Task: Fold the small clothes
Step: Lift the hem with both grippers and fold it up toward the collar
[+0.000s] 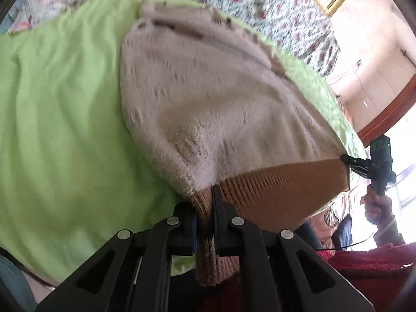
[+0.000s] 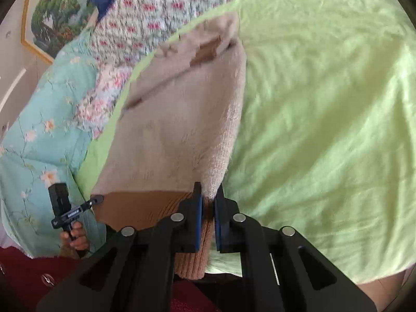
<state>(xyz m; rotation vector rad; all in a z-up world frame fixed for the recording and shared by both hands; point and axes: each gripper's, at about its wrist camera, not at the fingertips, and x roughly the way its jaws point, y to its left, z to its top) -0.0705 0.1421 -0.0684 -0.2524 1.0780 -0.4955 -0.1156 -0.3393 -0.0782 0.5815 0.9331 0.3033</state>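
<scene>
Left wrist view: the left tongs (image 1: 205,208) are clamped on one corner of the sweater's (image 1: 208,104) tan ribbed hem (image 1: 273,189), the knit bunched between the pads. The cream sweater lies spread on a green sheet (image 1: 65,104) on the bed, its neck end far from the camera. At the hem's other corner the right tongs (image 1: 344,159) pinch the knit, held by a hand (image 1: 377,202). Right wrist view: the right tongs (image 2: 208,208) are closed on the hem (image 2: 135,208), with the left tongs (image 2: 97,198) gripping the far corner. A floral quilt (image 2: 156,13) lies beyond the sheet (image 2: 325,104).
</scene>
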